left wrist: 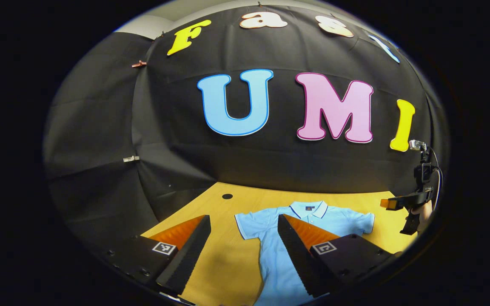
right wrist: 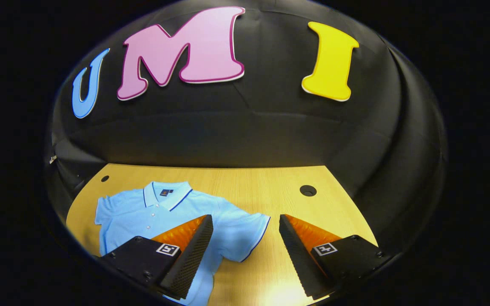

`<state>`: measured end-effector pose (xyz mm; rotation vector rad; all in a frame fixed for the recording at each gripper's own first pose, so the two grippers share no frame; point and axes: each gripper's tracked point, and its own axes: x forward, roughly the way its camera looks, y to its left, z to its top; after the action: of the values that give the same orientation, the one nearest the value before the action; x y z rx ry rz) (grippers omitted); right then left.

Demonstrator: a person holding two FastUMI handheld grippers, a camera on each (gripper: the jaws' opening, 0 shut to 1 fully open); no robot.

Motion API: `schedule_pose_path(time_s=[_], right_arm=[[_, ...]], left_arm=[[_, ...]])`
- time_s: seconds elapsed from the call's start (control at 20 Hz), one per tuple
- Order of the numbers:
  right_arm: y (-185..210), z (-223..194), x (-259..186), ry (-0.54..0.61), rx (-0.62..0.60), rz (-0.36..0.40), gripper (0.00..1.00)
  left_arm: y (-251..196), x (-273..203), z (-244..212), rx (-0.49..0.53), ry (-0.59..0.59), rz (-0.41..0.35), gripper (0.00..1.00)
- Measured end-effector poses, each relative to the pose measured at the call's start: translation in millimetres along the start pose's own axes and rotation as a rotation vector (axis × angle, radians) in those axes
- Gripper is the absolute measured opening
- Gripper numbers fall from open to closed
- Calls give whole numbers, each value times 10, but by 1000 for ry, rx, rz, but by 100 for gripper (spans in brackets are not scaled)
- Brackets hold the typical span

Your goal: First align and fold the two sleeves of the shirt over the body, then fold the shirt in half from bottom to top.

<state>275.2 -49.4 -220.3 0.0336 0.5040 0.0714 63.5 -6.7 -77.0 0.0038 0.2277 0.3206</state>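
A light blue polo shirt (left wrist: 270,246) lies flat on the wooden table (left wrist: 223,255), collar toward the back wall and both short sleeves spread out. My left gripper (left wrist: 243,229) hovers open above it, the shirt's left sleeve (left wrist: 247,225) between its fingers' line of sight. In the right gripper view the same shirt (right wrist: 143,212) lies to the left, and my right gripper (right wrist: 245,229) stands open over the right sleeve (right wrist: 245,233). The right gripper (left wrist: 415,199) also appears far off at the right edge of the left gripper view, held by a hand.
The table has round cable holes (right wrist: 308,190) near its back edge, another one (left wrist: 227,196) seen from the left. Black cloth walls close in the back and sides. Bare wood (right wrist: 270,182) lies behind and to the right of the shirt.
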Motion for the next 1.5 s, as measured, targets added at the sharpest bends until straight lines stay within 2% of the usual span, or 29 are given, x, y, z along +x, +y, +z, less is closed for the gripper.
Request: schedule_pose_path(time_s=[0.25,0.65,0.95,1.1,1.3,1.35,1.4,1.45,1.5], right_arm=[[-95,-223,436,68,33,-14,97],[-341,-440,1054,157,49,-67,98],[-379,-774,1292,243,96,-68,98],[-355,-866,1343,269,124,-57,98],[-291,-849,1383,245,68,-51,97],[-273,-834,1399,238,68,-49,94],[-250,-838,1420,238,74,-48,75],[-270,-817,1420,232,82,-53,74],[-278,-801,1447,233,97,-59,58]], left_arm=[[-66,81,-119,31,33,1,100],[43,293,-239,-12,73,29,100],[153,286,-383,-49,119,46,100],[241,288,-450,-26,133,64,100],[252,319,-507,-27,140,62,100],[245,323,-512,-29,141,61,100],[236,318,-524,-31,138,60,100],[227,314,-519,-32,134,56,100],[216,314,-536,-30,129,51,100]])
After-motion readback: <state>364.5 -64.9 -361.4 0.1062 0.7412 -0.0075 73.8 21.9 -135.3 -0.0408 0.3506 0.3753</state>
